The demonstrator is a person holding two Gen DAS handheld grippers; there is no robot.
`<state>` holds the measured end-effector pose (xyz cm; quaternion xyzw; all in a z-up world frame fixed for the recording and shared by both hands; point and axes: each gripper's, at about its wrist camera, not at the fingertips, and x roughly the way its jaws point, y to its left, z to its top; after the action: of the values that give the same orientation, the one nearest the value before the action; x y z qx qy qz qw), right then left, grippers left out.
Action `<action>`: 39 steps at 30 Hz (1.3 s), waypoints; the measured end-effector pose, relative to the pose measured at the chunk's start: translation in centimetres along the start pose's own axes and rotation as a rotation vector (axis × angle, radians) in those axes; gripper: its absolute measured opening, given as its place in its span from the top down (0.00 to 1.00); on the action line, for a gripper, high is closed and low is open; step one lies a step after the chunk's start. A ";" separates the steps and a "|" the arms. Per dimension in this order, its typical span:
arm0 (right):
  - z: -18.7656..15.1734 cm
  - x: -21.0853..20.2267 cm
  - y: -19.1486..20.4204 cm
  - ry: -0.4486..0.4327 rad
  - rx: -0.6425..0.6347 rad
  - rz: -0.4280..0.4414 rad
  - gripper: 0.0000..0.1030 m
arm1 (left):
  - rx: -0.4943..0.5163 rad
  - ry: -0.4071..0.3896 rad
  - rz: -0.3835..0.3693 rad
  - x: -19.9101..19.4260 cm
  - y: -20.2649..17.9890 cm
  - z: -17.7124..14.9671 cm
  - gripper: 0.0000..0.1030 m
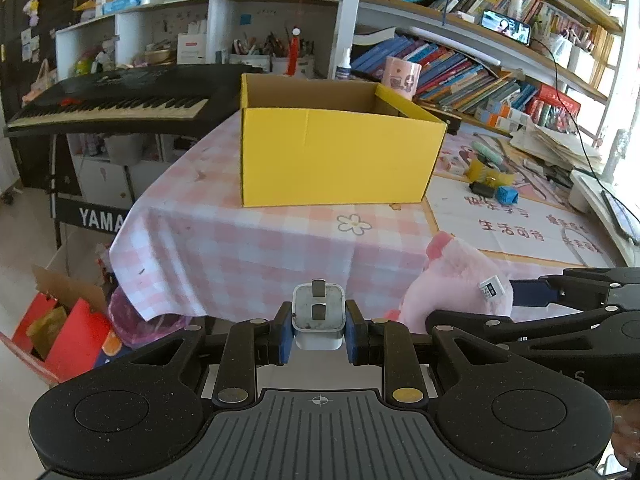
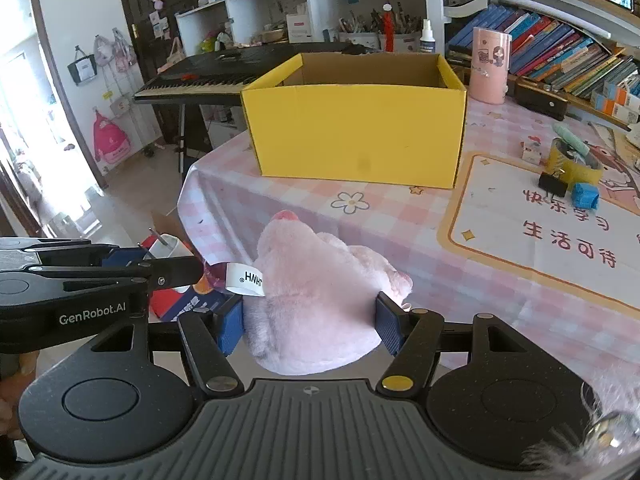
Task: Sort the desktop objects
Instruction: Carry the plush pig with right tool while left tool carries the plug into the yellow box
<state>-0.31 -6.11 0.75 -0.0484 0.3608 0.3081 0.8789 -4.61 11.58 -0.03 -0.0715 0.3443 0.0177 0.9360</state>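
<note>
Left gripper [image 1: 318, 330] clamped a white charger plug [image 1: 319, 316], prongs pointing up and away, right gripper [image 2: 310, 322] squeezed a pink plush toy [image 2: 320, 296], snout aimed toward the open yellow cardboard box [image 2: 356, 132] standing farther back on the checked tablecloth [image 1: 248, 240], interior hidden.

A yellow box [image 2: 356, 132] stands on a pink-and-white checked tablecloth [image 2: 400, 232], beside a pale pink plush toy [image 2: 316, 300] and a white charger plug [image 1: 318, 320].

Left tongs [image 1: 318, 330] tilted downward, blue pads clamped tight on a white plug adapter [image 1: 318, 317], right tongs [image 2: 310, 326] tilted downward just beside them, jaws part-way apart, pads pressing both sides of a pink plush toy [image 2: 320, 300]
</note>
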 end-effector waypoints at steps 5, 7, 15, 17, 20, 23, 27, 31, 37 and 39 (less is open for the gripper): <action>0.1 -0.2 0.0 -0.007 0.001 -0.010 0.39 | 0.001 -0.006 -0.006 0.1 0.0 0.2 0.77; 0.2 -0.2 0.0 -0.006 -0.001 -0.012 0.39 | 0.001 -0.008 -0.008 0.2 -0.1 0.3 0.77; 0.7 -0.1 -0.3 -0.011 -0.004 -0.022 0.39 | 0.020 -0.031 -0.012 0.4 -0.6 0.9 0.77; 0.9 0.0 -0.3 -0.014 -0.008 -0.020 0.39 | 0.027 -0.044 -0.009 0.3 -0.8 1.1 0.77; 1.2 0.1 -0.4 -0.031 -0.017 -0.017 0.39 | 0.026 -0.077 -0.001 0.2 -0.8 1.7 0.77; 1.9 -0.2 -0.7 -0.084 -0.029 -0.028 0.39 | -0.015 -0.108 -0.009 0.3 -0.2 2.9 0.77; 3.7 -0.8 -0.7 -0.193 -0.081 -0.067 0.39 | -0.044 -0.164 -0.011 0.6 0.2 5.5 0.77; 6.9 -1.1 -1.2 -0.297 -0.118 -0.073 0.39 | -0.044 -0.241 -0.010 0.7 0.2 8.7 0.77; 12.7 -0.8 -3.4 -0.409 -0.144 -0.063 0.39 | -0.033 -0.317 0.011 2.3 -0.1 13.2 0.77; 14.4 -0.2 -4.4 -0.425 -0.146 -0.063 0.39 | -0.035 -0.324 0.027 3.2 -0.3 14.5 0.77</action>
<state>10.87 -5.35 10.90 -0.0573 0.1427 0.3090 0.9386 7.16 13.31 8.84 -0.0791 0.1895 0.0477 0.9775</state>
